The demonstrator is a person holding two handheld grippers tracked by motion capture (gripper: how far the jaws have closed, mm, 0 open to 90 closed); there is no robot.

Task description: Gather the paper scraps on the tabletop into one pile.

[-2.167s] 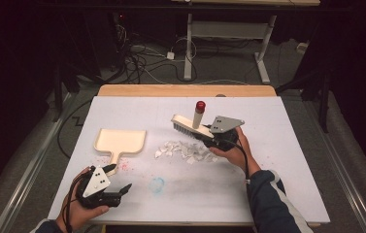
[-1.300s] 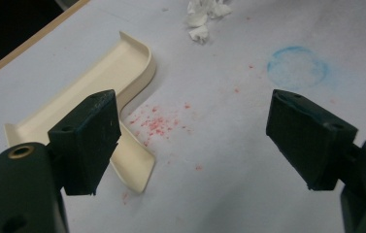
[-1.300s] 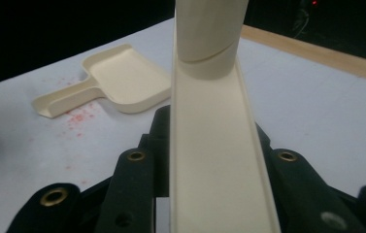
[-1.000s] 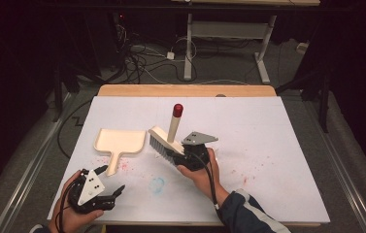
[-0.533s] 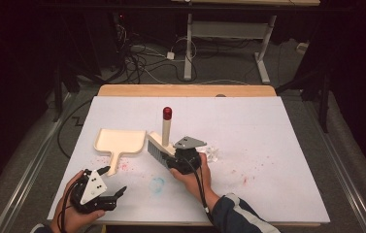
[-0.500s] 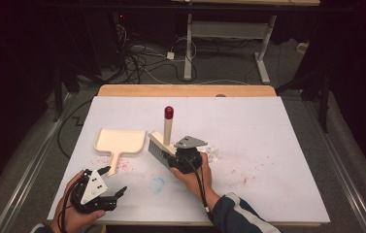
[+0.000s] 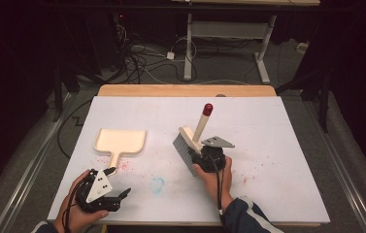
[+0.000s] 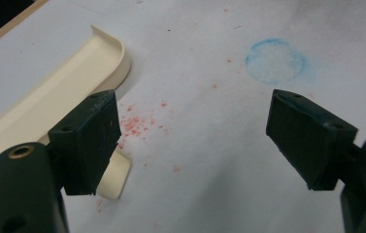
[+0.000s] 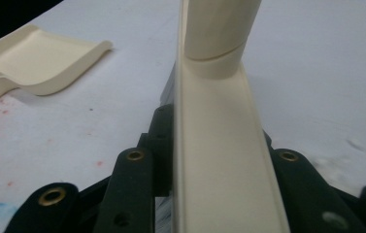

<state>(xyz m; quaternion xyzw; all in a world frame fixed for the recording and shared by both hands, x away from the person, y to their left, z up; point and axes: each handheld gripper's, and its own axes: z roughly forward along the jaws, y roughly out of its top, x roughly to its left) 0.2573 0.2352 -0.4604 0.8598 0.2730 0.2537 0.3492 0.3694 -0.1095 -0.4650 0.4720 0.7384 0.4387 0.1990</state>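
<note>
R gripper [image 7: 201, 154] is clamped on the brush [image 7: 190, 143] head, held above table [image 7: 277, 145] centre, handle tilted up. L gripper [image 8: 190, 141] is held wide open w/ nothing gripped, near dustpan [image 7: 121, 141] handle.

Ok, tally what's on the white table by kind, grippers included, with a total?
Dustpans: 1, cream dustpan
Brushes: 1, hand brush with a red-tipped handle, clamped in the right gripper
Grippers: 2, the right gripper and the left gripper, whose jaws are open
Total: 4
</note>
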